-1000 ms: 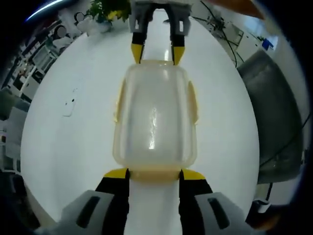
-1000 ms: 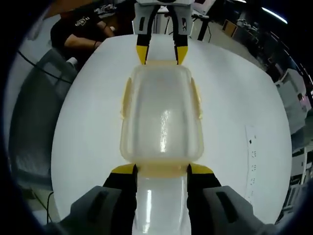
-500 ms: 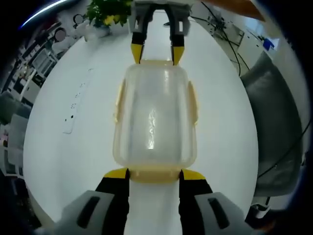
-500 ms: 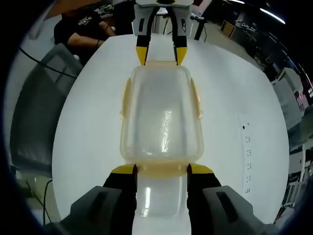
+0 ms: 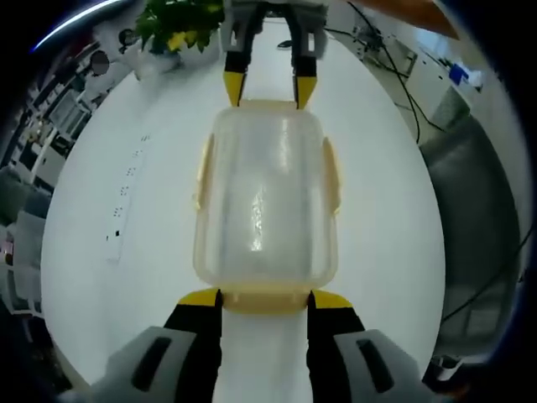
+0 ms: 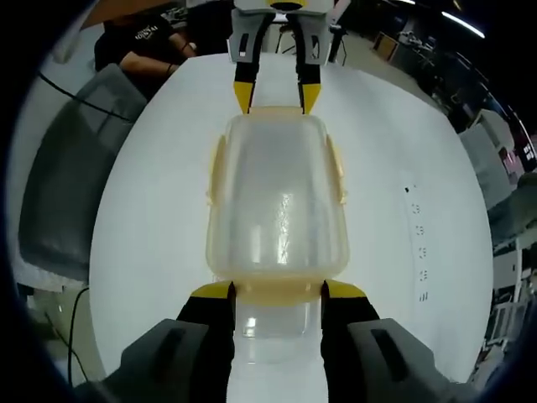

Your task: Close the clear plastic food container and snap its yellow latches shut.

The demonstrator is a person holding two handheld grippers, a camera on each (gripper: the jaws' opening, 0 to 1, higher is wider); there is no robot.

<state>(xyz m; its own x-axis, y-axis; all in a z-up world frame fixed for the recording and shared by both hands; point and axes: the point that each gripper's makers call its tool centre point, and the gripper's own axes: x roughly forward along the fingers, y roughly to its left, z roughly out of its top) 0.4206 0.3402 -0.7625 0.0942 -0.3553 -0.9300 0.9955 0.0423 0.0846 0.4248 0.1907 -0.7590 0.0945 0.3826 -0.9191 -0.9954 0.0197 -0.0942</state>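
The container's (image 5: 265, 201) end latch is hidden between the left tool's (image 5: 264, 300) jaws; whether it's snapped, I can't tell.

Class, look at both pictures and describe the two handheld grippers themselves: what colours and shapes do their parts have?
Each gripper has two fingers with a grey outer shell, a black inner section and a yellow tip. In the left gripper view, the left gripper rises broad from the bottom, and the right gripper faces it with slim grey fingers ending in pointed yellow tips. The right gripper view mirrors this: right gripper near, left gripper far.

Both grippers' jaws flank the container (image 5: 264, 201) ends.
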